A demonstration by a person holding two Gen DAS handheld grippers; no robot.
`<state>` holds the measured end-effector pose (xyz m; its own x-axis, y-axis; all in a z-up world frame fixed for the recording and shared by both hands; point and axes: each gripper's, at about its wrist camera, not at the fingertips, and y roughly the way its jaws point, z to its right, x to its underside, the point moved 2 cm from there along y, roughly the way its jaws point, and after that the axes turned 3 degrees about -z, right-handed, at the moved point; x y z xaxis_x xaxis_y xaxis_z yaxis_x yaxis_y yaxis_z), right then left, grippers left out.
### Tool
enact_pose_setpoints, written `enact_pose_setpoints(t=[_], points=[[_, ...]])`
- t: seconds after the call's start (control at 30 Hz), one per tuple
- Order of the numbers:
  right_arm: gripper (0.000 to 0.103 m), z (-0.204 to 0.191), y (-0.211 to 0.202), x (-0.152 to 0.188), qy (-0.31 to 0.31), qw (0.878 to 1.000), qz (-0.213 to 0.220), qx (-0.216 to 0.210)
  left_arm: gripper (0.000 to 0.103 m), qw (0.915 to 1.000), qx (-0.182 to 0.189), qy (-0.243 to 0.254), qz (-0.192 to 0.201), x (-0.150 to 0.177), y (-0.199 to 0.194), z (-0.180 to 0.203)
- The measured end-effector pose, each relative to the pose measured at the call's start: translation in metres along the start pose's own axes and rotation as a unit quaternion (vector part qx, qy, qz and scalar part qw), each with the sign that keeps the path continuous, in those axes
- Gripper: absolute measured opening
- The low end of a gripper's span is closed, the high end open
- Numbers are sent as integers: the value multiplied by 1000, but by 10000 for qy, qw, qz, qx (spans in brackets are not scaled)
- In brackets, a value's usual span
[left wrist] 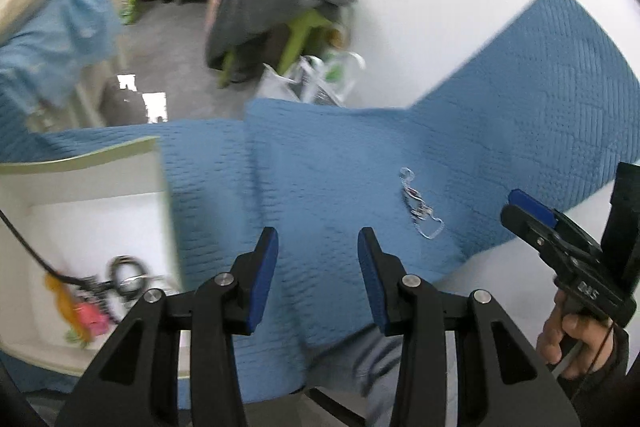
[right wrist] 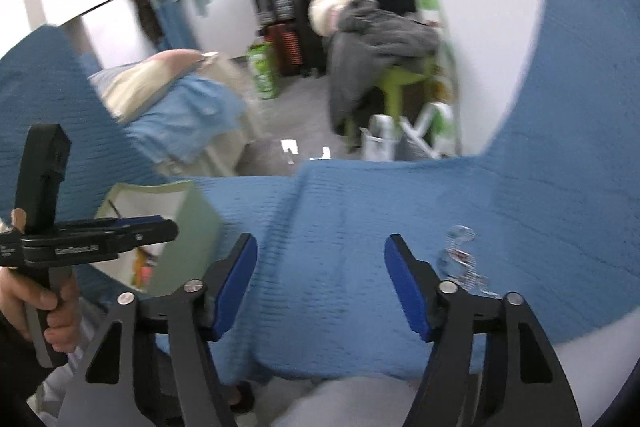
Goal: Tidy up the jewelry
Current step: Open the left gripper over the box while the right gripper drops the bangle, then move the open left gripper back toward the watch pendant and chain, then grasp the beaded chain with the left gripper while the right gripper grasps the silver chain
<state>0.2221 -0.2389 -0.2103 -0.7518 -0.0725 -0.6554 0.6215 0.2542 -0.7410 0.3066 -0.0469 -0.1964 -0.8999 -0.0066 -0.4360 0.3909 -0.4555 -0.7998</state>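
A tangle of silver jewelry [left wrist: 419, 207] lies on a blue quilted cloth [left wrist: 320, 167]; in the right wrist view the jewelry [right wrist: 464, 259] sits just right of my right finger. A white box [left wrist: 80, 219] at the left holds dark rings, a black cord and orange and pink pieces [left wrist: 92, 303]; the same box [right wrist: 168, 227] shows pale green outside. My left gripper [left wrist: 318, 247] is open over bare cloth, nothing between its pads. My right gripper [right wrist: 320, 259] is open too, also with nothing in it, and appears as a black tool [left wrist: 560, 239] at the right edge.
A person's hand [left wrist: 576, 343] grips the right tool; another hand [right wrist: 40, 311] holds the left one [right wrist: 100, 239]. Behind the cloth's far edge are a green stool [left wrist: 296, 39] piled with grey clothes, bags on the floor and a chair draped with blue fabric [left wrist: 60, 39].
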Motion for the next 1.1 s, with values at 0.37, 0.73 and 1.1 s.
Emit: enact_pose_setpoints(t=[0.37,0.73,1.1], points=[[54,124,31,44,412,9972,-370,501,38,9964,487,328,-610,-5,93,78],[38,158,98,68,-185,9944,-789,675,29,9901,895,-3,-1084,-15,180,103],[24,165,138,77,-625,9917,-759,823,28,9876,915,246,-1255,-27,236,123]])
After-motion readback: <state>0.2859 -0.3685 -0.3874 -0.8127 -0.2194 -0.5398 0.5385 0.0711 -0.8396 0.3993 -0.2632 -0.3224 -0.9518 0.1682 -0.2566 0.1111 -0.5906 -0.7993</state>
